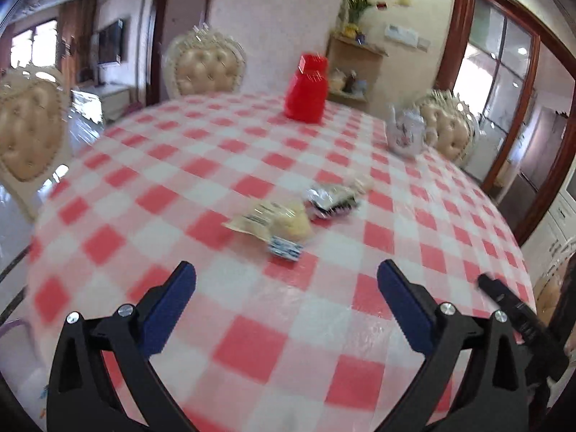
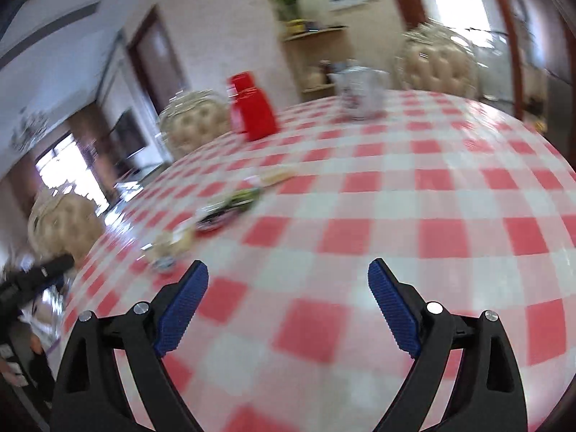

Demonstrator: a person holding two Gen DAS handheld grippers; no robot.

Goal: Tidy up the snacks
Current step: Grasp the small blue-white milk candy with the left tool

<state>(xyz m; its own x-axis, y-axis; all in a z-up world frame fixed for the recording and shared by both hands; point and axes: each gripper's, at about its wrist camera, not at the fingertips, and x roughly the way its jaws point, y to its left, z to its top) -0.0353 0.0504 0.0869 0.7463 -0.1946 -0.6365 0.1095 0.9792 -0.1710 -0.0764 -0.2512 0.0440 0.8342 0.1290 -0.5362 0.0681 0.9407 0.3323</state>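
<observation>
Several wrapped snacks lie in a loose group on the red-and-white checked tablecloth (image 1: 252, 342). A pale yellow pack (image 1: 277, 221) and a small blue-and-white pack (image 1: 284, 248) sit nearest, with a silver-and-dark pack (image 1: 329, 199) just behind. My left gripper (image 1: 286, 273) hangs open over the cloth, short of the snacks, nothing between its blue pads. In the right wrist view the same snacks (image 2: 219, 212) stretch away to the left of my right gripper (image 2: 288, 273), which is open and empty. A red container (image 1: 306, 90) (image 2: 252, 108) stands at the far side.
A white flowered teapot (image 1: 406, 133) (image 2: 360, 93) stands at the table's far right. Padded cream chairs (image 1: 205, 66) ring the round table. The other gripper's black body (image 1: 511, 302) (image 2: 32, 280) shows at each view's edge. Both views are motion-blurred.
</observation>
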